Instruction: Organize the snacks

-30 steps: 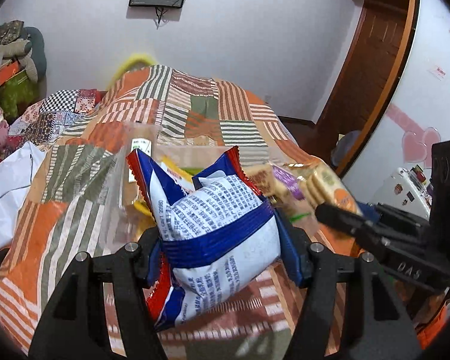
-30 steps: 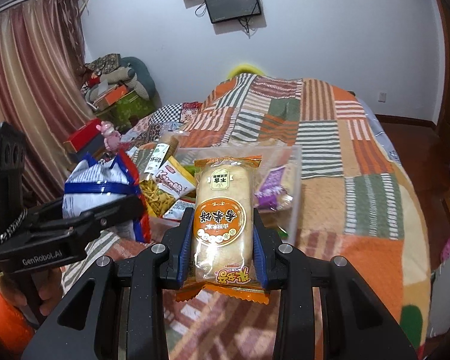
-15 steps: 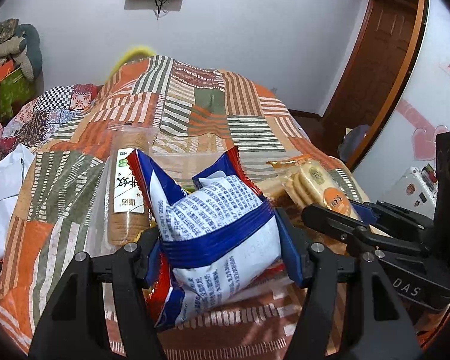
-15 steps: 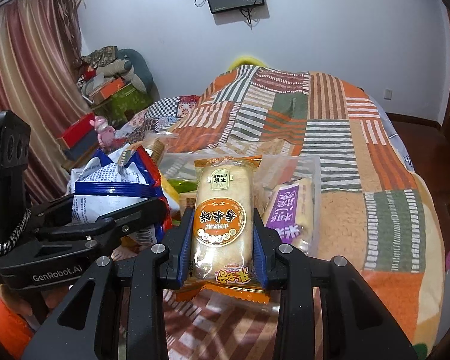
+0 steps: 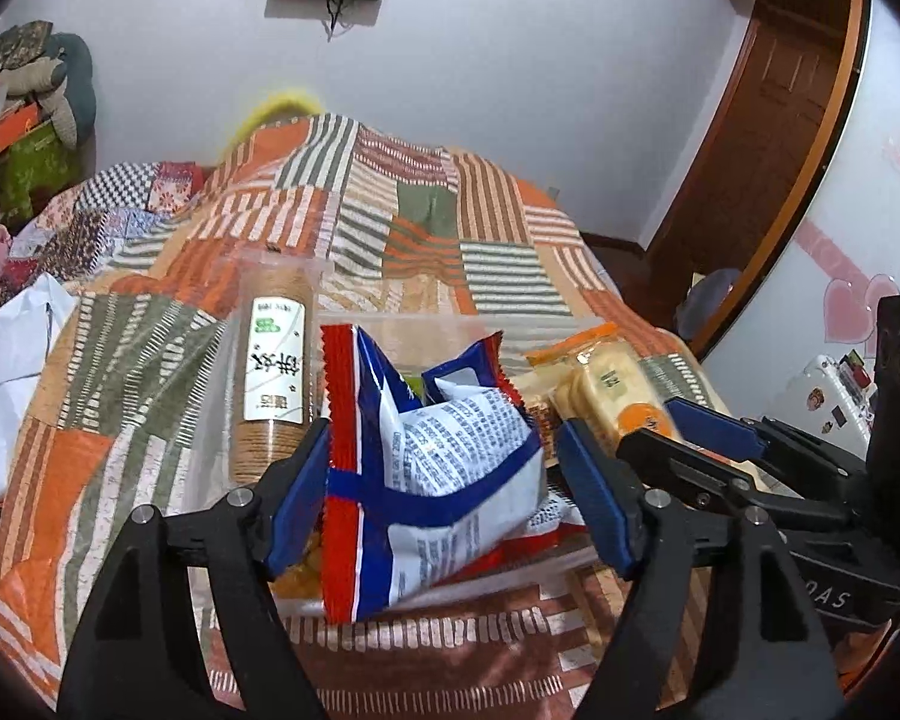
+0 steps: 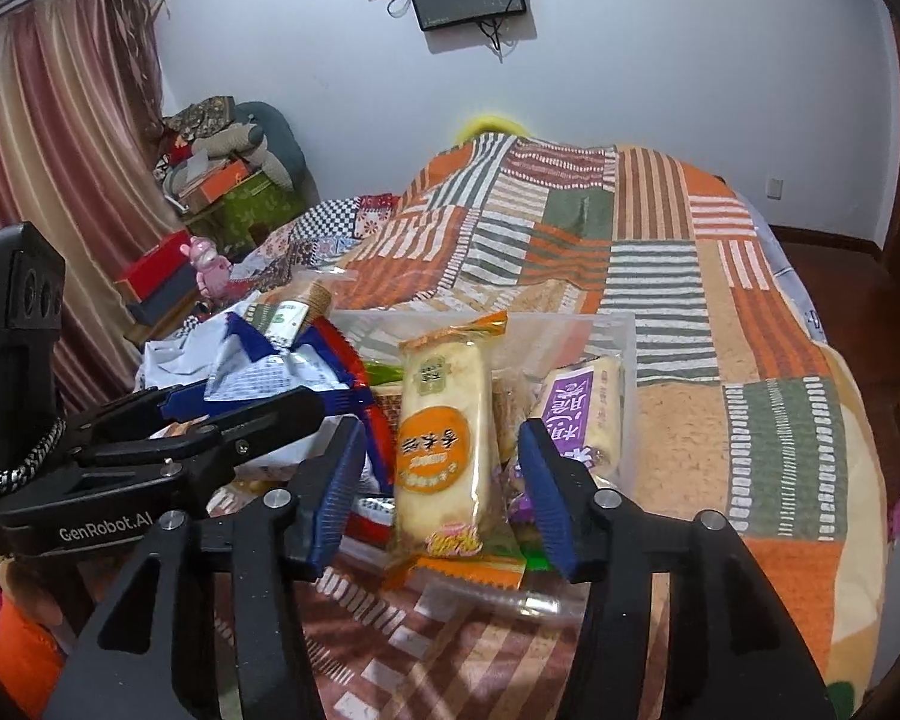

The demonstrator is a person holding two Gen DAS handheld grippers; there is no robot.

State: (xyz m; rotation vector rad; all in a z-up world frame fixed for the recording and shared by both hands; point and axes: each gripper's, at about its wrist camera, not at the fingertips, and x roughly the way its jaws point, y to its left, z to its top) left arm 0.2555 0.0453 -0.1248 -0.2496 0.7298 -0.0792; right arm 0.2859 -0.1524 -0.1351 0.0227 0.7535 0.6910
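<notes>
The left gripper (image 5: 444, 495) jaws are opening off the crinkly blue-and-white snack bag (image 5: 450, 474); the right gripper (image 6: 441, 480) jaws are opening off the orange-labelled rice-cracker pack (image 6: 447, 444), its long axis toward 12 o'clock, both over the clear plastic bin (image 6: 624, 372) on the bed.

We read "GenRobot.AI" in white on the black side of the left claw (image 6: 324, 414) in the right wrist view, and the letters "DAS" on the body of the right claw (image 5: 684, 432) in the left wrist view. The biscuit tube (image 5: 276, 378) bears a white label with large Chinese characters, the orange-labelled rice cracker pack (image 6: 444, 450) and the purple pack (image 6: 576, 414) carry Chinese characters too, and the blue and white bag (image 5: 450, 480) shows fine print too small to read.
</notes>
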